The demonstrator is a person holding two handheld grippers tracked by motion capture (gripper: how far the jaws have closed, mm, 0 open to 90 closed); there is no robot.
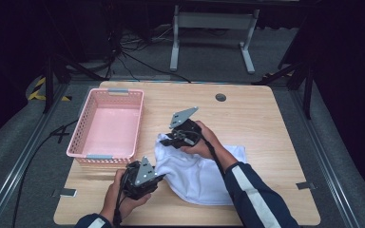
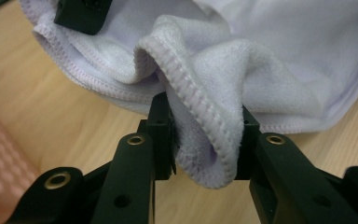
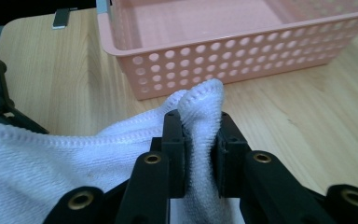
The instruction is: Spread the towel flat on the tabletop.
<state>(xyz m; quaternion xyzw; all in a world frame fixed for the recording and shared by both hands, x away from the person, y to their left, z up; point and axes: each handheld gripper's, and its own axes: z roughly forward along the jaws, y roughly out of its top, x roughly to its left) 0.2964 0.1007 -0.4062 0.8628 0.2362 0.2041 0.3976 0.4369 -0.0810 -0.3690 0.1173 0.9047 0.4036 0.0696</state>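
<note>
the wooden table (image 1: pixel 266 118) carries everything, with a pink perforated basket (image 1: pixel 107 124) on its left half, standing open and upright. to the right of the basket, on the near middle of the table, lies a white towel (image 1: pixel 197 175), spread and rumpled, its far-left corner and its near-left edge both lifted off the wood.

the right tongs (image 1: pixel 171 139) sit at the towel's far-left corner, just right of the basket's near-right corner. in the right gripper view the right tongs (image 3: pixel 200 140) are pinching a folded, stitched corner of the towel (image 3: pixel 200 100), which pokes up between the pads; the rest of the cloth trails away to the left, and the basket wall (image 3: pixel 242 65) stands close beyond it.

the left tongs (image 1: pixel 158 176) are at the towel's near-left edge, below the basket's near side. in the left gripper view the left tongs (image 2: pixel 205 140) are pinching a thick bunch of hemmed edge (image 2: pixel 205 121) that loops between the pads and bulges over them, with the cloth fanning away beyond and bare wood (image 2: pixel 51 102) under it. a black tip of the other tongs bites the cloth at the top left of that view.
</note>
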